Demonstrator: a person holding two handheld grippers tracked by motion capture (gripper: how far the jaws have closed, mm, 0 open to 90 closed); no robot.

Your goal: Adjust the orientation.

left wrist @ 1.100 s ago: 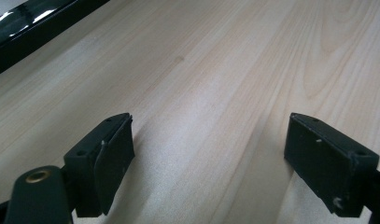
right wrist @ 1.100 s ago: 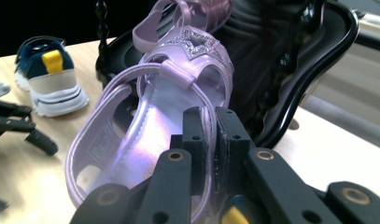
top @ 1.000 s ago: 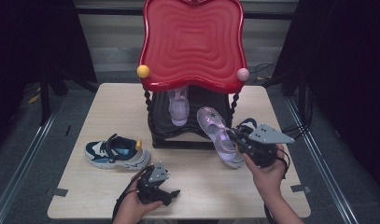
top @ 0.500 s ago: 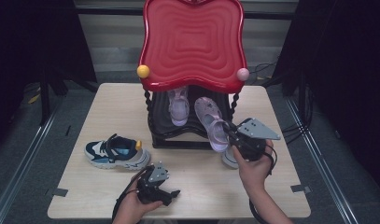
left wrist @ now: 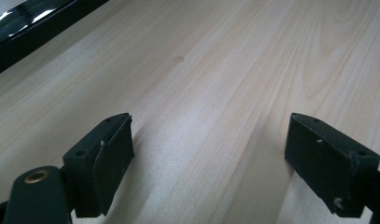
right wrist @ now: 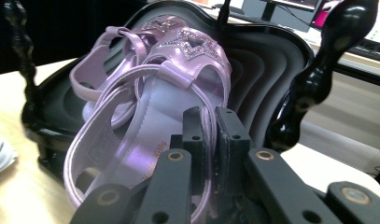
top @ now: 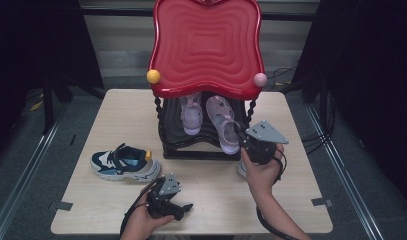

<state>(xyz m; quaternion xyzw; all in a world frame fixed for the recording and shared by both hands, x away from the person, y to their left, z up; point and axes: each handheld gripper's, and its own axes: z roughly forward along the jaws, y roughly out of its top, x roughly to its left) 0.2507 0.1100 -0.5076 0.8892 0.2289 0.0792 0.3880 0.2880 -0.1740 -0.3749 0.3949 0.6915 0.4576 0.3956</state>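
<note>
A purple sandal [top: 222, 122] lies with its toe on the black lower shelf [top: 173, 132] of a rack, and my right gripper [top: 242, 142] is shut on its heel strap. In the right gripper view the strap of the held sandal [right wrist: 145, 130] is pinched between the jaws of the right gripper [right wrist: 211, 123]. The matching sandal [top: 191, 112] rests on the same shelf just to the left, and in the right gripper view that matching sandal [right wrist: 101, 77] lies beyond the held one. My left gripper [top: 183, 206] sits near the table's front edge. In its own view the left gripper [left wrist: 208, 144] stands open above bare wood.
The rack's red wavy top shelf [top: 207, 45] overhangs the lower one on twisted black posts [top: 158, 112]. A blue and white sneaker [top: 123, 162] lies on the table [top: 301, 190] left of the rack. A white shoe [top: 241, 170] peeks out under the right hand.
The right gripper has carried the purple sandal left and back from beside the rack's right post onto the lower shelf. The left gripper has stayed in place.
</note>
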